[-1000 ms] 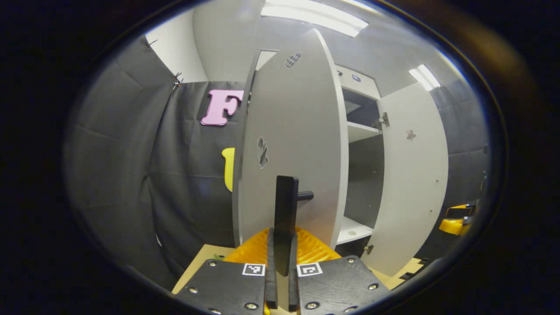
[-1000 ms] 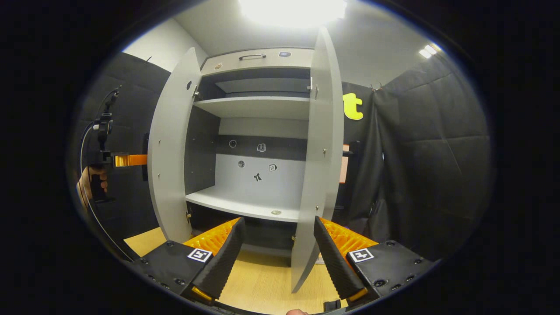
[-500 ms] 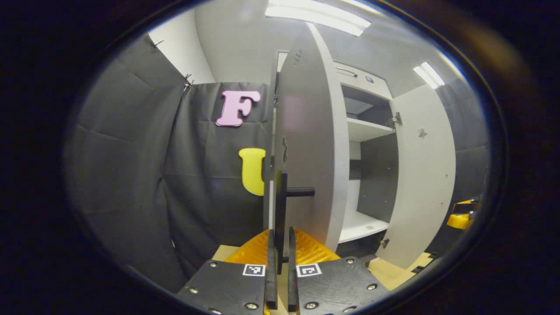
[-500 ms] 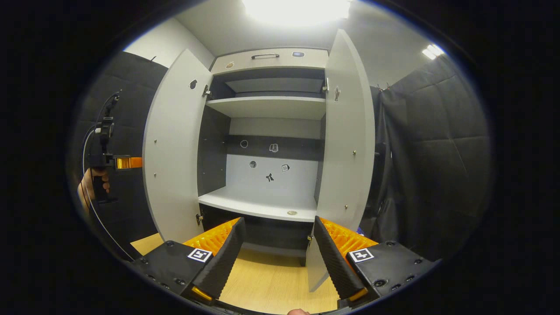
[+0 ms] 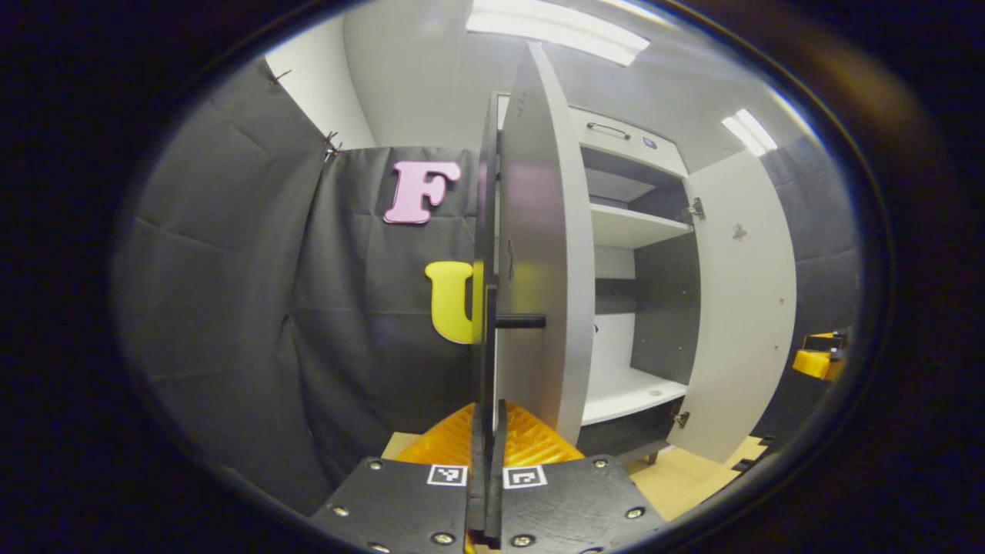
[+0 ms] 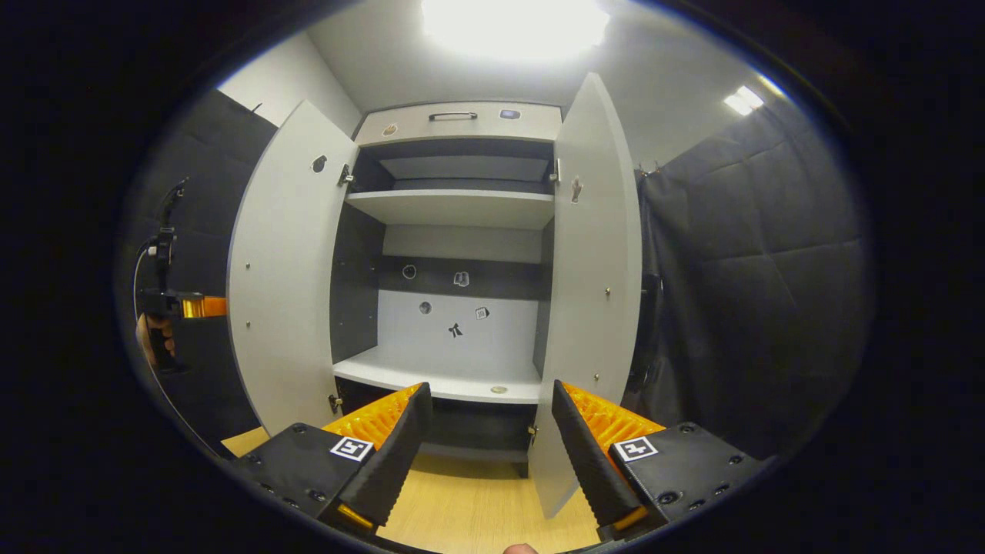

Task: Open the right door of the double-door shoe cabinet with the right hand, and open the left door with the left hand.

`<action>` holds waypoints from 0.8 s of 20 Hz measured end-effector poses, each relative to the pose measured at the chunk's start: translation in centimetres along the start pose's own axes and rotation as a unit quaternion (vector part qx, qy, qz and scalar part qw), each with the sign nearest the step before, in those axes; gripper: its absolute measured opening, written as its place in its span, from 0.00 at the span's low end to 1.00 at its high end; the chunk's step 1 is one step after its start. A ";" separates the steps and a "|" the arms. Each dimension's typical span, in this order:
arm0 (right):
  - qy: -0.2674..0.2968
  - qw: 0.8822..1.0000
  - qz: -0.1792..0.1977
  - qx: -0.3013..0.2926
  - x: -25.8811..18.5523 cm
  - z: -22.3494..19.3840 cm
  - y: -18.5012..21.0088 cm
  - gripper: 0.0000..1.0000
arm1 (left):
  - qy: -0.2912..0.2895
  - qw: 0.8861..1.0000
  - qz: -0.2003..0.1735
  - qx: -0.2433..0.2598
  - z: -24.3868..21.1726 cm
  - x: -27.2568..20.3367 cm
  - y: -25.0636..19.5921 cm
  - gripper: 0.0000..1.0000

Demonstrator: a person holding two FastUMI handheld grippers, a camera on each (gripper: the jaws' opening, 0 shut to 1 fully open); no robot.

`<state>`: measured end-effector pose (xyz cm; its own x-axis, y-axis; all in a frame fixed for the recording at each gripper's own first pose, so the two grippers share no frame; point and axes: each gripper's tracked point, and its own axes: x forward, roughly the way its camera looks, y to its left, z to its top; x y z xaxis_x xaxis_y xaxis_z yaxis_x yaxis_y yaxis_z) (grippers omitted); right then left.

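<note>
The grey shoe cabinet (image 6: 454,115) stands with both doors swung out. In the left gripper view the left door (image 5: 539,269) is nearly edge-on, and my left gripper (image 5: 489,412) is shut on its black handle (image 5: 520,321). The right door (image 5: 742,308) hangs open beyond it. In the right gripper view my right gripper (image 6: 489,454) is open and holds nothing, low in front of the cabinet and apart from the right door (image 6: 596,292). The left door (image 6: 285,285) stands at the left, with the left gripper (image 6: 188,306) and a hand (image 6: 150,342) behind its outer edge.
Inside the cabinet are a top shelf (image 6: 450,206) and a lower shelf (image 6: 439,377) with small marks on the back panel. A light wooden floor (image 6: 477,508) lies below. Black cloth walls (image 6: 754,292) close in on both sides.
The left door has swung farther out with my left gripper on its handle, now almost edge-on. The right door has opened wider, and my right gripper has drawn back a little, still open.
</note>
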<state>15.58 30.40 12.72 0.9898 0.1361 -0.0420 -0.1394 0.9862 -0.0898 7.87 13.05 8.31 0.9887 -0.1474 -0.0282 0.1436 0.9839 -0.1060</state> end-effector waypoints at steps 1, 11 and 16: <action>-0.001 1.000 0.004 0.003 -0.3 -0.1 -0.3 0.98 | -0.002 1.000 0.013 0.001 -0.1 -1.0 0.2 0.00; -0.008 1.000 0.012 -0.019 -2.6 -1.1 -8.5 0.98 | 0.002 0.996 0.087 0.034 -0.5 -9.0 -5.6 0.00; -0.019 0.999 0.018 -0.042 -3.8 -1.9 -11.0 0.97 | 0.014 0.990 0.124 0.060 -2.1 -12.2 -9.3 0.56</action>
<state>13.27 18.80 11.95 0.9843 0.1765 -0.0084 -0.1753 0.9694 -0.1716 -5.61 5.49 7.58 0.9929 0.0989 -0.0660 -0.0973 0.9949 0.0262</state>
